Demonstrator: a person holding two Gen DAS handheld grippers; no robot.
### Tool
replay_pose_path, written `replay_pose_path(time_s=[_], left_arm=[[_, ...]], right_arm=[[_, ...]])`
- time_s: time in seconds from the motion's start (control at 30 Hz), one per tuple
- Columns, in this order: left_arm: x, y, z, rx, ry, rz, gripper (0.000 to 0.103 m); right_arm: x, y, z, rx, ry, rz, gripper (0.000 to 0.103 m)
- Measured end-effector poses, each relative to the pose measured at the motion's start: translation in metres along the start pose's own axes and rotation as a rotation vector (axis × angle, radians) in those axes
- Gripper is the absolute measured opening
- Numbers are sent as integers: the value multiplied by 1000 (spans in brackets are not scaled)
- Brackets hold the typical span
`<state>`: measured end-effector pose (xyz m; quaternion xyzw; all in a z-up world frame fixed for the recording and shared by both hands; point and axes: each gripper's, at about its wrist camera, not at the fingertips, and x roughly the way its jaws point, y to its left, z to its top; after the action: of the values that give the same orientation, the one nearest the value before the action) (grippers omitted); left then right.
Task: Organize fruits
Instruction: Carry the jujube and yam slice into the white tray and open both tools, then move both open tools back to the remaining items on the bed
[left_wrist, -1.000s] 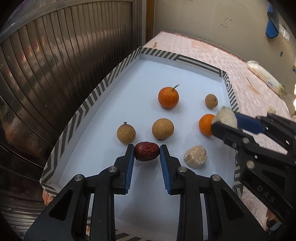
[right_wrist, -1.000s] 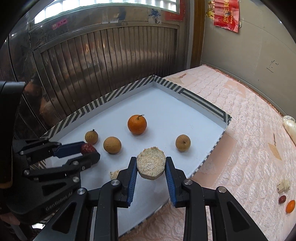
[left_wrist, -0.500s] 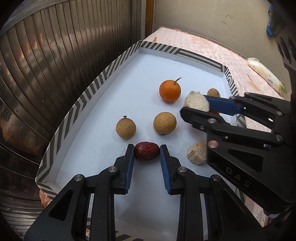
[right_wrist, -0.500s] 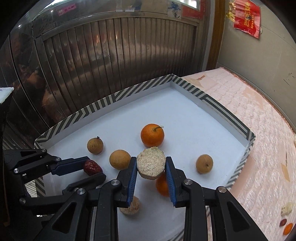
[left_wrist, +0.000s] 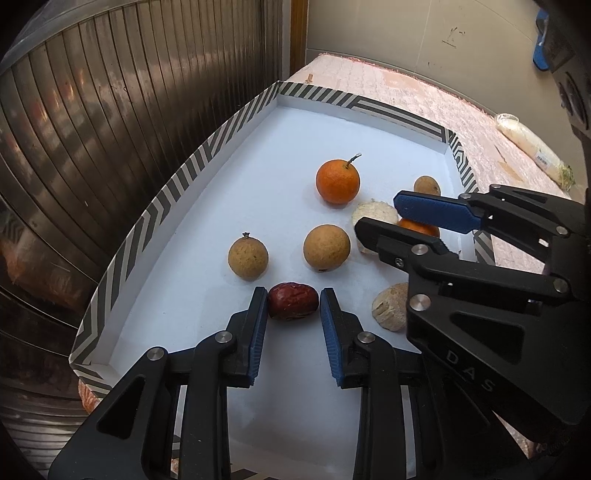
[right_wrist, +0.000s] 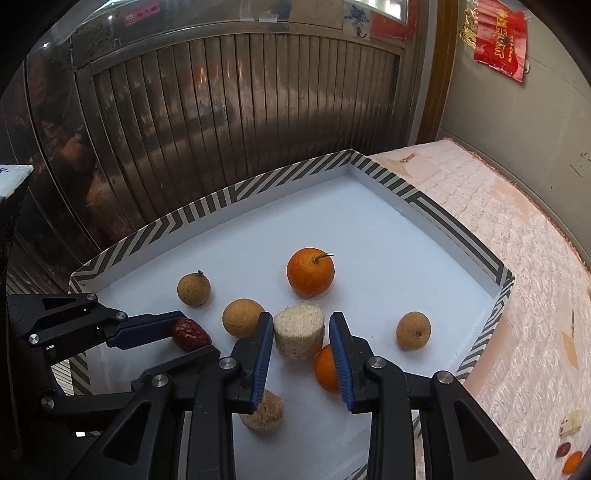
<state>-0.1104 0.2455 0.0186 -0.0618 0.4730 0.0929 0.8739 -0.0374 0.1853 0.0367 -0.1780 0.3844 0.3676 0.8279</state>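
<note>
A white tray with a striped rim (left_wrist: 177, 177) (right_wrist: 458, 229) holds the fruit. My left gripper (left_wrist: 293, 301) is shut on a red date (left_wrist: 293, 305) low over the tray's near end; the date also shows in the right wrist view (right_wrist: 190, 334). My right gripper (right_wrist: 301, 334) has its jaws around a pale fibrous chunk (right_wrist: 298, 335) standing on the tray floor, with a small gap on each side; the chunk also shows in the left wrist view (left_wrist: 373, 216). A stemmed orange (left_wrist: 337, 181) (right_wrist: 310, 272), three brown longans (left_wrist: 248, 257) (left_wrist: 326, 247) (right_wrist: 413, 330), a second orange (right_wrist: 325, 368) and another pale chunk (left_wrist: 389, 311) lie around.
A pink quilted mattress (right_wrist: 535, 295) lies right of the tray, with a small orange (right_wrist: 572, 461), a date and a pale piece near its lower right. A white bag (left_wrist: 532, 146) lies far back. A ribbed metal shutter (right_wrist: 240, 122) stands just behind the tray.
My right gripper carried the pale chunk left over the tray and down to its floor, and its jaws have opened a little. My left gripper stayed shut on the date.
</note>
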Motion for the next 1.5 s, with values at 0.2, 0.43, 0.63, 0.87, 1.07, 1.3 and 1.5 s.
replay_pose_path(time_s=[0.2,0.43,0.63,0.87,1.07,1.3,1.5], left_arm=[[-4,-1,0,-13,-19,-18,58],[-13,-9,3,1,-51,2,58],[-15,-26,5,26,-63,-9,58],[-20,-58,11,75,-86,-36,58],[-21,-93,14,124,-92,-65,58],[-22,-131,18,171,-97,-97,58],[-26,-161,23,210,-112,-122,58]], right_arm=[[-15,-3,-6,10,-24,-25,30],[-39,-16,-15,53,-71,-51,30],[-58,-33,-32,111,-92,-93,32],[-81,-59,-55,181,-106,-146,36],[-97,-84,-77,249,-112,-181,37],[-116,-112,-106,321,-101,-236,38],[-135,-141,-133,400,-101,-279,38]])
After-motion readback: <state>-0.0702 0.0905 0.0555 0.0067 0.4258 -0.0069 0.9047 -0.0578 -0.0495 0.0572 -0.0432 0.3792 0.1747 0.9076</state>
